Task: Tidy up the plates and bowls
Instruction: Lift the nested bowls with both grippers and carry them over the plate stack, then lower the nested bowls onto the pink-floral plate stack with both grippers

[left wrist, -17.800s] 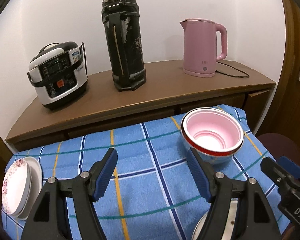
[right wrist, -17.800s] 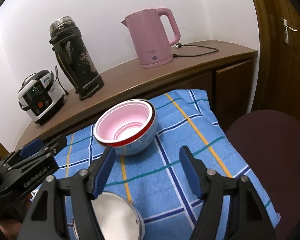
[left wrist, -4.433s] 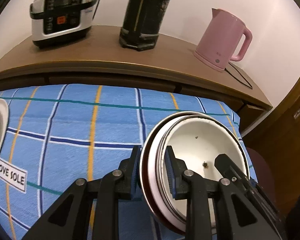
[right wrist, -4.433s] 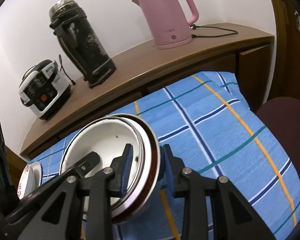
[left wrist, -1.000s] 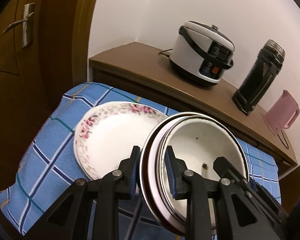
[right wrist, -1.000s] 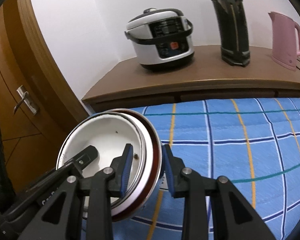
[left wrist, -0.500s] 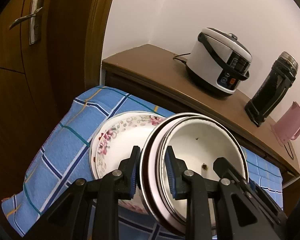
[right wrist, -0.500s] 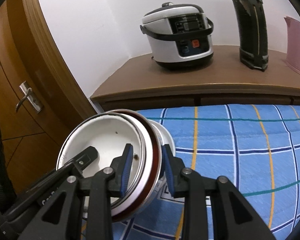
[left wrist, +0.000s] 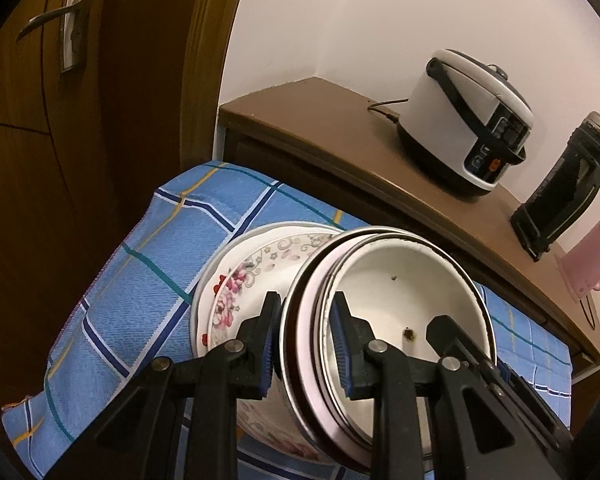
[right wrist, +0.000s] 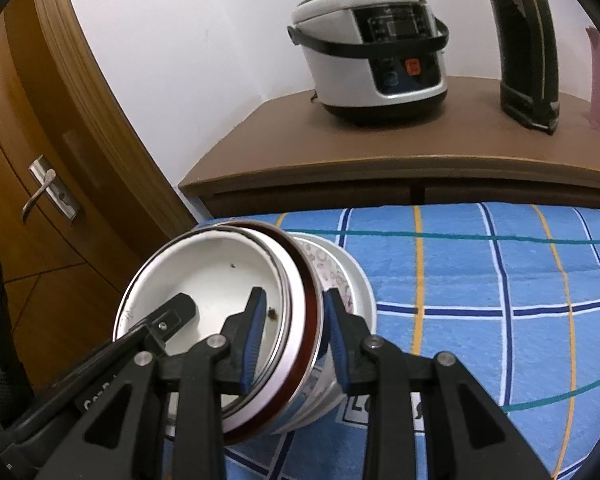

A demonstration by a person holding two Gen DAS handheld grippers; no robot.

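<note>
With the left gripper [left wrist: 306, 340] and right gripper [right wrist: 292, 332] each clamped on opposite rims of the nested white-and-pink enamel bowls [left wrist: 396, 304] – poised over the floral porcelain plates [left wrist: 252, 276] – lower level, centred, releasing together.

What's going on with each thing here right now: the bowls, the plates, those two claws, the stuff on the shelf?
Bowls: white one nested in a red-rimmed one, tilted, gripped at both rims, over the plates.
Plates: flowered, stacked on the blue cloth.
Left claw: shut on the bowls' rim.
Right claw: shut on the opposite rim.
Rice cooker: lid closed, upright.
Black flask: upright.
Door: closed.
</note>
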